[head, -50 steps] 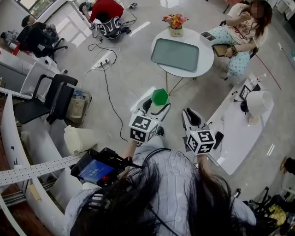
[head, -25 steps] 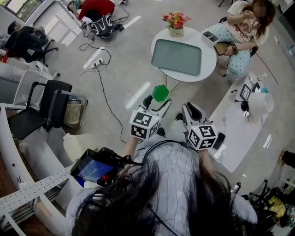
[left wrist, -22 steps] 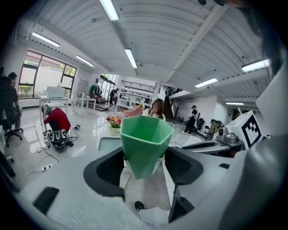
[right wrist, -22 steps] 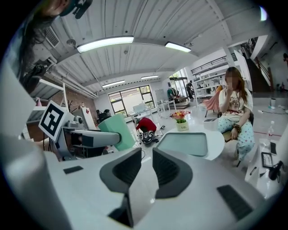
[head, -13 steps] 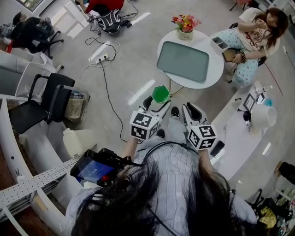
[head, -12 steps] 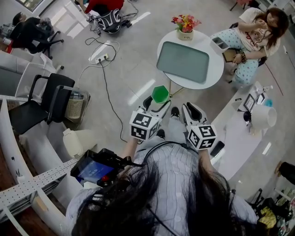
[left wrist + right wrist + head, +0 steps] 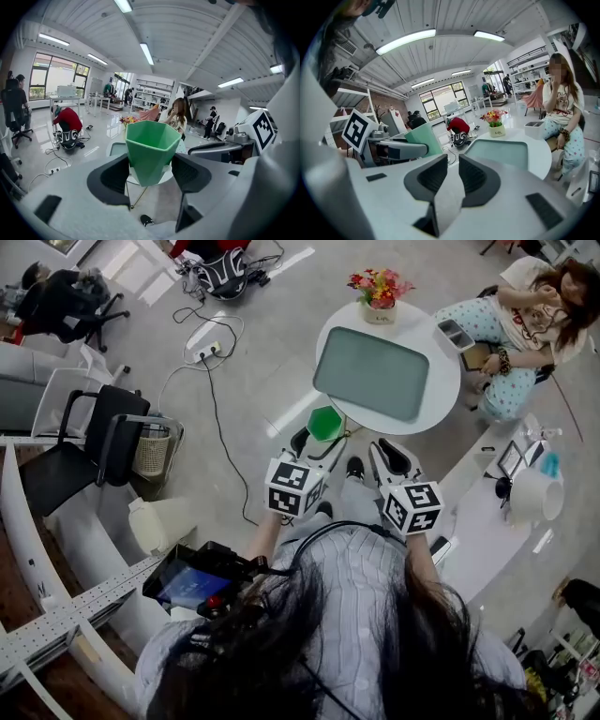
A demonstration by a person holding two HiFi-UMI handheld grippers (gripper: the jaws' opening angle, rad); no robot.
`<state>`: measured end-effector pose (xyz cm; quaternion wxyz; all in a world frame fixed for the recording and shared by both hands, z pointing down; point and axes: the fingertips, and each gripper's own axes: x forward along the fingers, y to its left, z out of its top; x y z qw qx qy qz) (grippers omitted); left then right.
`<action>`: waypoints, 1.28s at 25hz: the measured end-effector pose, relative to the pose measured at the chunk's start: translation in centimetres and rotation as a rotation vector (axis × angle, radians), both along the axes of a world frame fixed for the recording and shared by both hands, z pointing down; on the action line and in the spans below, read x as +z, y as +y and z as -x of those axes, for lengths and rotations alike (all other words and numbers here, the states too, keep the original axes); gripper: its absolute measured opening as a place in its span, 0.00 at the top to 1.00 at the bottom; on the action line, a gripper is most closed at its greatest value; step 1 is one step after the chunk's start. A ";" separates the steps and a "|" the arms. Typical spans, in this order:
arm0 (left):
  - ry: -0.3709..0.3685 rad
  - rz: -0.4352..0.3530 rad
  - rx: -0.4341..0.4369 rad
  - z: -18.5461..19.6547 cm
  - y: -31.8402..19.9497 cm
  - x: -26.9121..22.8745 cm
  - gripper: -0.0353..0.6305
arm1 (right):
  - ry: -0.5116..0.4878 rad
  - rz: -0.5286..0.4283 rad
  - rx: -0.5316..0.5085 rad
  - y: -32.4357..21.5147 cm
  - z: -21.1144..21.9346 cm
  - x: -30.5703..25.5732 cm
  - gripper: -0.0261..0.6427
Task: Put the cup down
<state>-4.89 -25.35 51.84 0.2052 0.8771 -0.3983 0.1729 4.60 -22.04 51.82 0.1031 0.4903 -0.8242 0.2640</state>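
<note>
We show the left tool [image 7: 150,172] closed on the green cup [image 7: 153,143], its two jaws pressing the cup's lower sides. The cup is upright, mouth up, and carried in the air. In the head view it appears over the floor, close to the near edge of the round white bench [image 7: 442,399], which bears a grey-green tray [image 7: 372,373] and a pot of flowers [image 7: 379,289]. The right tool [image 7: 453,176] has its jaws drawn almost together, with nothing between them.

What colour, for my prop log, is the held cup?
The cup is green; left gripper view shows best.
</note>
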 end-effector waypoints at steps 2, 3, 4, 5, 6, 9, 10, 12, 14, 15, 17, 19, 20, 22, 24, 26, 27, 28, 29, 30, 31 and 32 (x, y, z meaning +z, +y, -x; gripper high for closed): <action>-0.011 0.005 -0.010 -0.3 -1.2 0.3 0.51 | -0.005 -0.001 -0.014 -1.6 -0.3 0.0 0.83; -0.015 0.005 -0.014 -0.4 -1.8 0.5 0.51 | -0.008 -0.001 -0.019 -2.3 -0.4 0.0 0.83; -0.020 0.005 -0.020 -0.5 -2.5 0.7 0.50 | -0.013 -0.001 -0.025 -2.9 -0.5 -0.1 0.83; -0.026 0.005 -0.027 -0.5 -3.1 1.0 0.50 | -0.018 0.000 -0.033 -3.6 -0.5 -0.1 0.83; -0.033 0.006 -0.034 -0.4 -3.9 1.3 0.51 | -0.023 0.003 -0.041 -4.2 -0.5 0.0 0.83; -0.053 0.010 -0.050 -0.5 -6.2 2.3 0.51 | -0.034 0.016 -0.066 -5.9 -0.7 0.3 0.83; -0.056 0.010 -0.054 -0.6 -6.9 2.6 0.50 | -0.034 0.022 -0.072 -6.4 -0.9 0.5 0.84; -0.058 0.007 -0.061 -0.8 -8.4 3.1 0.50 | -0.034 0.035 -0.082 -7.3 -1.3 1.1 0.84; -0.057 0.005 -0.068 -1.1 -9.7 3.6 0.51 | -0.036 0.047 -0.092 -8.2 -1.7 1.6 0.84; -0.057 0.006 -0.072 -1.3 -10.3 3.9 0.50 | -0.038 0.054 -0.098 -8.7 -1.8 1.9 0.84; -0.062 0.009 -0.081 -1.3 -11.3 4.6 0.50 | -0.043 0.065 -0.109 -9.5 -1.9 2.3 0.85; -0.073 0.007 -0.094 -1.3 -12.2 5.5 0.50 | -0.047 0.071 -0.121 -10.3 -1.9 2.6 0.85; -0.080 0.005 -0.101 -1.2 -12.7 5.9 0.50 | -0.048 0.073 -0.127 -10.7 -1.9 2.7 0.85; -0.099 0.004 -0.115 -1.2 -13.5 7.0 0.50 | -0.046 0.078 -0.136 -11.4 -2.0 3.0 0.85; -0.117 0.006 -0.124 -1.2 -14.4 8.0 0.51 | -0.044 0.082 -0.145 -12.1 -2.2 3.3 0.85; -0.132 0.009 -0.132 -1.2 -15.3 9.0 0.50 | -0.048 0.088 -0.150 -12.8 -2.3 3.5 0.85; -0.141 0.010 -0.138 -1.2 -15.7 9.5 0.50 | -0.050 0.093 -0.151 -13.0 -2.4 3.7 0.85; -0.150 0.012 -0.142 -1.2 -16.0 10.1 0.51 | -0.051 0.101 -0.151 -13.2 -2.5 4.0 0.85; -0.158 0.014 -0.144 -1.2 -16.3 10.7 0.50 | -0.052 0.111 -0.151 -13.2 -2.6 4.3 0.85; -0.165 0.017 -0.143 -1.3 -16.5 11.4 0.50 | -0.053 0.122 -0.151 -13.2 -2.7 4.6 0.85; -0.171 0.021 -0.141 -1.3 -16.8 12.0 0.50 | -0.054 0.131 -0.151 -13.3 -2.7 5.0 0.85; -0.178 0.027 -0.138 -1.3 -17.0 12.7 0.50 | -0.055 0.141 -0.151 -13.3 -2.7 5.3 0.85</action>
